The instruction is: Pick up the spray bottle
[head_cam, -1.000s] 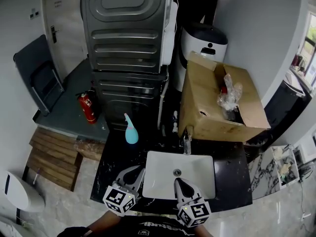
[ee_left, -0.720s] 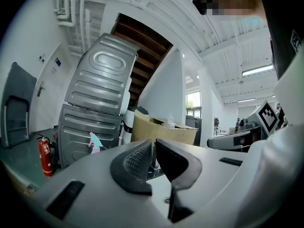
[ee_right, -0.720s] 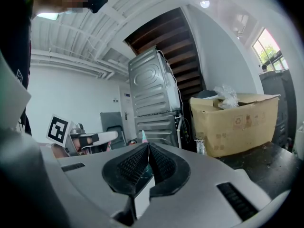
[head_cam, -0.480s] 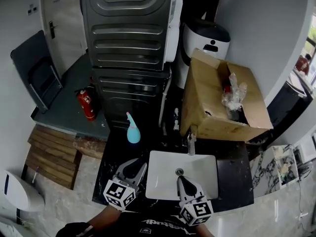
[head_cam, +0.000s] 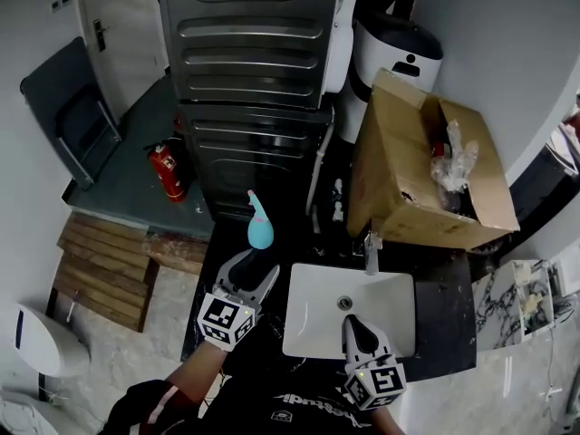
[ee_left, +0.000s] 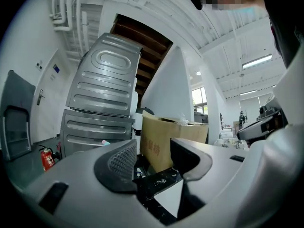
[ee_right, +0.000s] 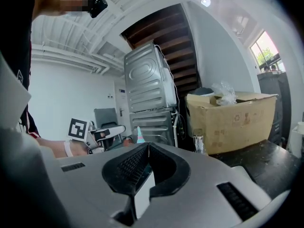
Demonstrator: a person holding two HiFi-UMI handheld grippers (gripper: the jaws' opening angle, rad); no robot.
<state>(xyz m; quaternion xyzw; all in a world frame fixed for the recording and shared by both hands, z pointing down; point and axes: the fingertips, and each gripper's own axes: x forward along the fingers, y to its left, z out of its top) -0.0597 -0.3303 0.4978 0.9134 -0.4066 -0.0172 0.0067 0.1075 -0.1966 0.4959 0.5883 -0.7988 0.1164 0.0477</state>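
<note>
The turquoise spray bottle (head_cam: pixel 260 228) with a pink nozzle stands upright on the black counter, left of the sink. My left gripper (head_cam: pixel 253 270) sits just short of it, with the bottle beyond the fingertips. In the left gripper view the left gripper (ee_left: pixel 153 150) has its jaws opening, with nothing between them. Only the top of the spray bottle (ee_left: pixel 105 142) peeks over the left jaw. My right gripper (head_cam: pixel 352 327) hovers over the sink's near rim. The right gripper (ee_right: pixel 148 147) is shut and empty. The spray bottle (ee_right: pixel 139 135) shows past it.
A white sink basin (head_cam: pixel 308 284) with a faucet (head_cam: pixel 371 253) lies between the grippers. An open cardboard box (head_cam: pixel 408 184) stands behind it at the right. Stacked grey machines (head_cam: pixel 254 71) rise behind the bottle. A fire extinguisher (head_cam: pixel 168 172) and wooden pallets (head_cam: pixel 100 270) are on the floor at left.
My left gripper has moved forward toward the spray bottle and its jaws have gone from shut to apart. The right gripper has hardly moved and stays shut.
</note>
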